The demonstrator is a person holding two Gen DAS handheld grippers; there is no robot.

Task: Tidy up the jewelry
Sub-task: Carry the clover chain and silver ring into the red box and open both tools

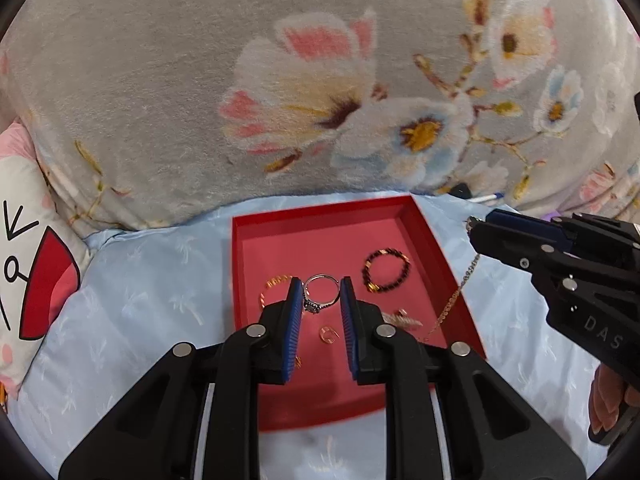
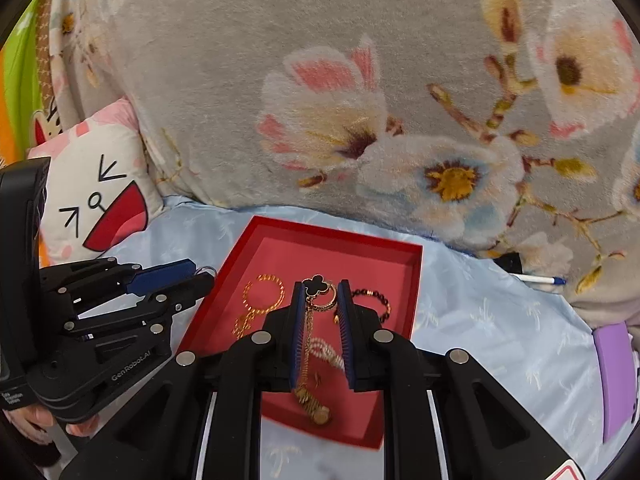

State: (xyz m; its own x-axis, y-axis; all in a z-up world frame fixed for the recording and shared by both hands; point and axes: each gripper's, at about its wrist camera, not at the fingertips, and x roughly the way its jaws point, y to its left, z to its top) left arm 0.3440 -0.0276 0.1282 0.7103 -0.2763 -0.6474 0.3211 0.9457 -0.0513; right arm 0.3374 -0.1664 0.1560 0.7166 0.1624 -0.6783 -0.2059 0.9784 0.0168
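A red tray (image 1: 320, 216) lies on the light blue sheet and holds several pieces: a beaded bracelet (image 1: 386, 272), a gold bangle (image 1: 272, 288), a small gold ring (image 1: 328, 335). My left gripper (image 1: 320, 292) is shut on a silver ring (image 1: 320, 294) above the tray. In the right wrist view my right gripper (image 2: 320, 292) is shut on a gold chain with a black clover pendant (image 2: 318, 285), which hangs down over the tray (image 2: 340, 236). The chain (image 1: 460, 292) also shows in the left wrist view, trailing over the tray's right wall.
A grey floral blanket (image 1: 280, 80) rises behind the tray. A cartoon pillow (image 2: 96, 200) lies at the left. A pen (image 2: 540, 279) and a purple object (image 2: 614, 380) lie on the sheet at the right.
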